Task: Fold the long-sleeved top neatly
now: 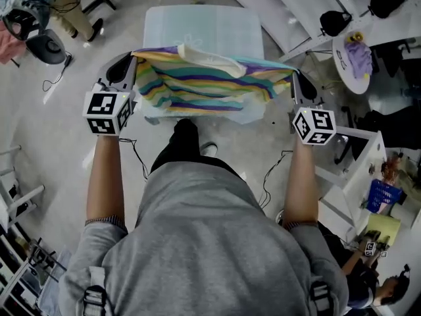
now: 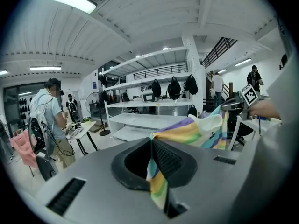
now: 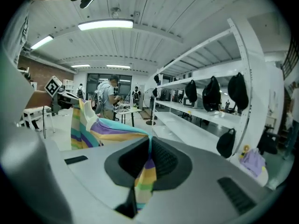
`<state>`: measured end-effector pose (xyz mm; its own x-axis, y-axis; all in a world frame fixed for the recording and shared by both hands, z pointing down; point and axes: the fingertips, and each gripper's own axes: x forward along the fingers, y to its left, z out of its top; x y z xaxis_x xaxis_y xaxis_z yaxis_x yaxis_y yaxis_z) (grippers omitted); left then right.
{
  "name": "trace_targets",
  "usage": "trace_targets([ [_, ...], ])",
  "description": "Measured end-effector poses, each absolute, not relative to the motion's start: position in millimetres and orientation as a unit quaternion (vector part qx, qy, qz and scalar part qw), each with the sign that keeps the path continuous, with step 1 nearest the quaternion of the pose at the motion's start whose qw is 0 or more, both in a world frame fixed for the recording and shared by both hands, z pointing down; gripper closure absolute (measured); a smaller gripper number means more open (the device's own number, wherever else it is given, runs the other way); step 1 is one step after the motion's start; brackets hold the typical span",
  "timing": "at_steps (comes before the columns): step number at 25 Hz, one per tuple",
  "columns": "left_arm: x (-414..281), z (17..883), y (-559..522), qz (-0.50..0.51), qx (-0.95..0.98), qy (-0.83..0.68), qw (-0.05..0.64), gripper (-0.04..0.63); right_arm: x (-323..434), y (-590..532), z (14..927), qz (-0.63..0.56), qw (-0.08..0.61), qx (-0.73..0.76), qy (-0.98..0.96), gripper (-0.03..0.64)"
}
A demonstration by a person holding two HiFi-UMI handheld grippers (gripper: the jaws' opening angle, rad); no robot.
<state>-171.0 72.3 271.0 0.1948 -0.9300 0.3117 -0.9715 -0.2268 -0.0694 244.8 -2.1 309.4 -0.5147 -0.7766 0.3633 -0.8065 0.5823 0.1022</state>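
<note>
— Pale table [image 1: 197, 22] fills the upper centre. Where is the striped top [image 1: 210, 84]?
— Stretched mid-frame over the table's near edge, between my tools. My left gripper [image 1: 133, 61] is clamped on its left end, my right gripper [image 1: 294, 78] on its right end.

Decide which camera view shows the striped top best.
The head view: the striped top hangs spread between the left hand-held gripper and right hand-held gripper. Each gripper view shows only a pinched edge in closed jaws and some fabric beyond.
</note>
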Motion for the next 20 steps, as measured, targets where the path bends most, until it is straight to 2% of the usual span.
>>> trace_targets([
  [10, -203.3, 355.8, -49.6, 0.207, 0.777, -0.583, 0.12, 0.568, 217.0, -118.4, 399.9, 0.092, 0.237, 0.472, -0.844, 0.594],
  [20, -240.5, 443.6, -162.5, 0.228, 0.779, -0.56, 0.165, 0.568, 182.1, -225.2, 472.9, 0.121, 0.266, 0.48, -0.827, 0.594],
])
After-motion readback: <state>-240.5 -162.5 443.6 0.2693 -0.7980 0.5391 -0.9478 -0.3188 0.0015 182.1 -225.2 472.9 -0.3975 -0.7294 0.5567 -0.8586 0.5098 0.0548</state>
